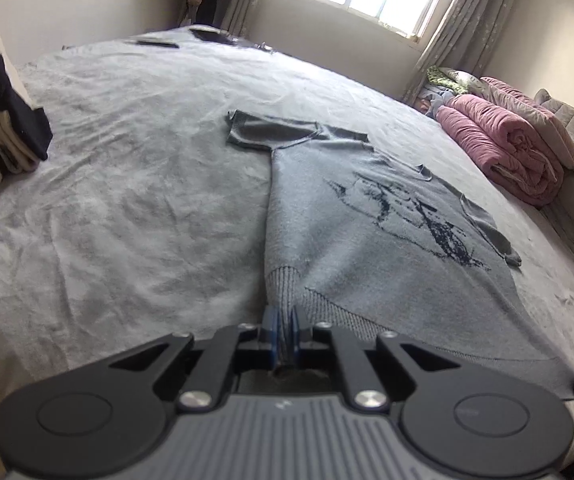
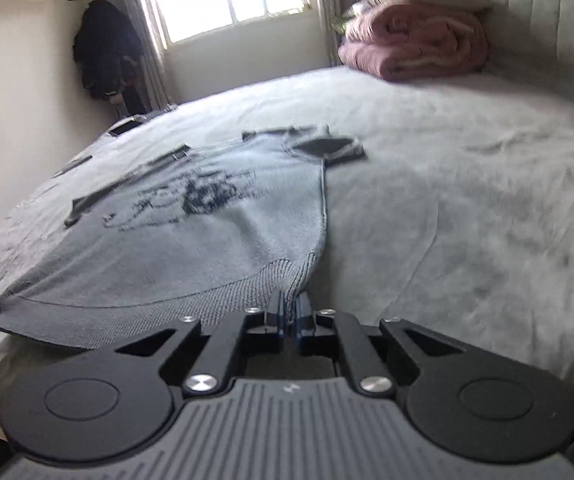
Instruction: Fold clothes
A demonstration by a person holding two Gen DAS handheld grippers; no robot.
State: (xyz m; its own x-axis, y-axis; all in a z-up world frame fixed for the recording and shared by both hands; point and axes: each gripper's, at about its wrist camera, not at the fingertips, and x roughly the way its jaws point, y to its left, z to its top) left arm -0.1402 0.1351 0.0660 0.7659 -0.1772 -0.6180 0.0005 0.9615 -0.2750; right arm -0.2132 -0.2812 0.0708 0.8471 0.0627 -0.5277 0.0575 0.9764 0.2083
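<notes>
My left gripper (image 1: 283,322) and right gripper (image 2: 290,312) each pinch tight a corner of the ribbed hem of a grey knit sweater (image 1: 371,216), which lies spread front-up across the grey bed (image 1: 135,184). Folded clothes (image 1: 3,112) sit at left, a rolled pink quilt (image 1: 507,148) by the headboard.

Black grippers, silver screws, ribbed grey housing, blue fingers (image 1: 271,330).

Grey printed sweater (image 1: 387,216) — flat, hem lifted.
</notes>
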